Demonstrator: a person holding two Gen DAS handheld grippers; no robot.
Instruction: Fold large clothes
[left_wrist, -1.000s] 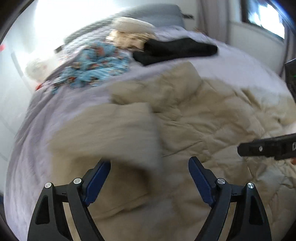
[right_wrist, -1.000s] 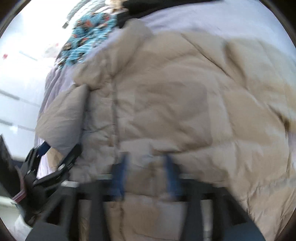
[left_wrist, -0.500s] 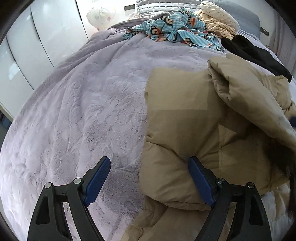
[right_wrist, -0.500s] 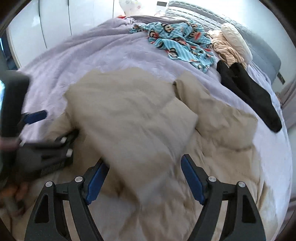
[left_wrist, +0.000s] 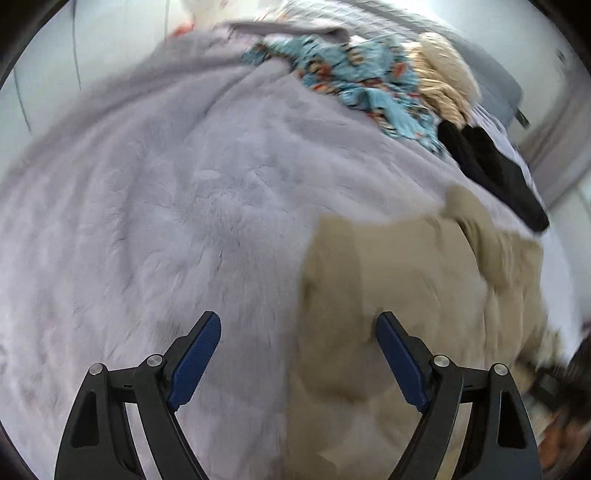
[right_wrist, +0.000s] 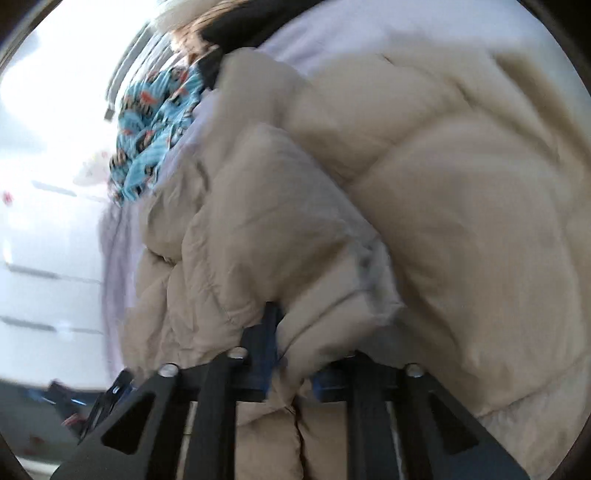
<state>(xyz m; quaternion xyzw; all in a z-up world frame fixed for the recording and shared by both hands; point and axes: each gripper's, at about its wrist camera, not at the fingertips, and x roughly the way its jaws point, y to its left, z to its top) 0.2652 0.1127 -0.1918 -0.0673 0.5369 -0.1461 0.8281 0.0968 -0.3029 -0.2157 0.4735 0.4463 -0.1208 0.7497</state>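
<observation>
- A bed covered by a pale lilac plush blanket (left_wrist: 155, 206) fills most of the left wrist view, stretching from the near edge to the far headboard end.
- A large beige puffer jacket (right_wrist: 424, 192), the garment to be folded, lies on the right side of the bed. In the right wrist view its quilted bulk fills nearly the whole picture; in the left wrist view its near left edge (left_wrist: 369, 280) lies flat on the blanket.
- A light blue patterned cloth (left_wrist: 354, 74) lies crumpled at the far end of the bed, left of the other spare clothes.
- A black garment (left_wrist: 491, 162) lies along the far right side of the bed, just beyond the jacket.
- A cream knitted item (left_wrist: 443, 74) sits at the far right, between the blue cloth and the black garment.
- The left gripper (left_wrist: 299, 354) hangs spread wide over the bed, tilted downward. Its left blue pad is over bare blanket and its right blue pad over the jacket's edge; neither visibly presses on anything, and nothing is held.
- The right gripper (right_wrist: 291, 362) has just been closing, and a fold of the jacket is bunched between its blue pads, pinched tight. The picture is blurred, so which part of the jacket this fold is cannot be told.
- A little of the left gripper (right_wrist: 107, 398) shows at the near left in the right wrist view.
</observation>
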